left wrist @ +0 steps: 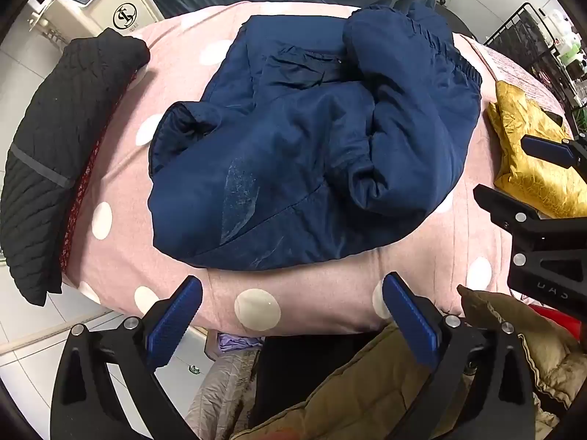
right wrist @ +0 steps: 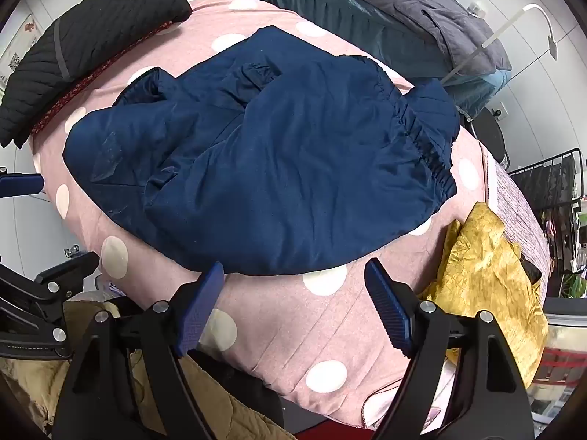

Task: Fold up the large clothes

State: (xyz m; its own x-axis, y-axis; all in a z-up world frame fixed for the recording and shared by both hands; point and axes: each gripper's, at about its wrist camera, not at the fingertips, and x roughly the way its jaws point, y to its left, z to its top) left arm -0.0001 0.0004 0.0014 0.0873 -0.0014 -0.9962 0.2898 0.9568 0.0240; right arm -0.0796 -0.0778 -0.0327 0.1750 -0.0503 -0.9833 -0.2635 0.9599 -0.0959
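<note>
A navy blue padded jacket (left wrist: 301,154) lies bunched and partly folded on a pink polka-dot cover (left wrist: 315,293); it also shows in the right wrist view (right wrist: 279,168), with its elastic hem at the right. My left gripper (left wrist: 293,304) is open and empty, held above the cover's near edge, just short of the jacket. My right gripper (right wrist: 293,293) is open and empty, its left fingertip close to the jacket's near edge. The right gripper also shows at the right of the left wrist view (left wrist: 513,176).
A black quilted garment (left wrist: 62,154) lies folded at the left edge. A yellow-gold garment (right wrist: 491,278) lies at the right. An olive-brown coat (left wrist: 385,385) hangs below the near edge. A dark bed (right wrist: 385,18) and a cream appliance (left wrist: 99,0) stand behind.
</note>
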